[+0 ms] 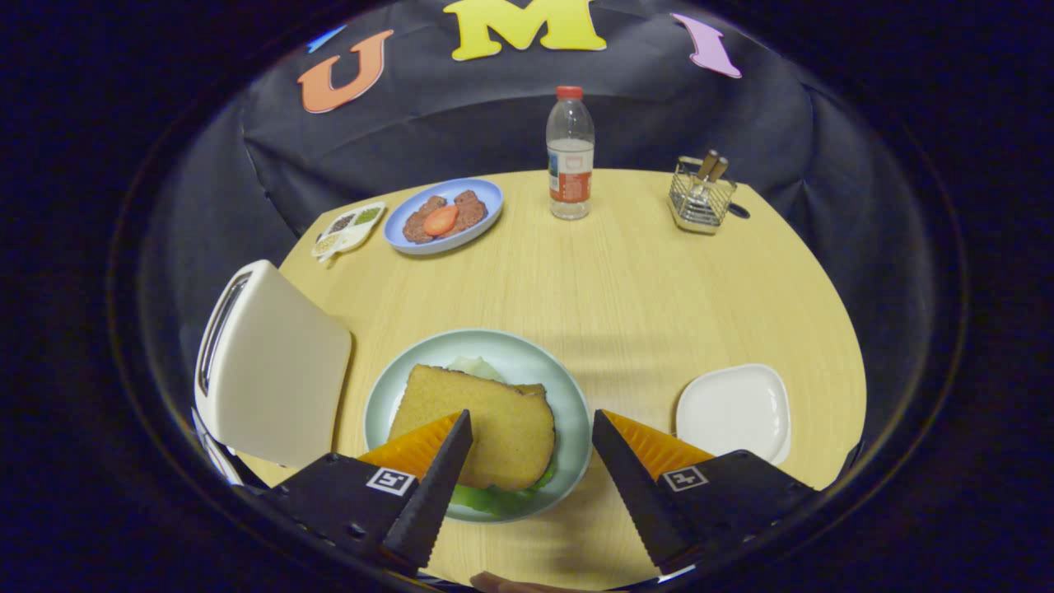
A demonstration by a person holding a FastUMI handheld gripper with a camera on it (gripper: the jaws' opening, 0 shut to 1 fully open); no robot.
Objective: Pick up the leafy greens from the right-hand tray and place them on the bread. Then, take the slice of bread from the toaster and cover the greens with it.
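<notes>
On the round wooden table (pixel 626 280) we record the following. Gripper (pixel 533 424): its fingers stand spread wide, holding nothing, hovering over the near part of the table. Pale green plate (pixel 568 387): lying between and just ahead of the fingers. On it we list a slice of bread (pixel 486 416) laid flat on top, with leafy greens (pixel 494 498) showing beneath its near edge and a paler bit at its far edge; whether a second slice lies under the greens we cannot tell. Toaster (pixel 276 366): cream-coloured, standing just left of the plate, its slot (pixel 218 321) seen only at a slant. White tray (pixel 733 409): right of the plate, beside the right finger, bare. Beyond, we enter a blue plate (pixel 486 198) bearing brown meat pieces and a red slice, a small divided condiment dish (pixel 350 228) to its left, a water bottle (pixel 570 152) with a red cap at the far middle, and a wire basket (pixel 700 198) holding utensils at the far right.
</notes>
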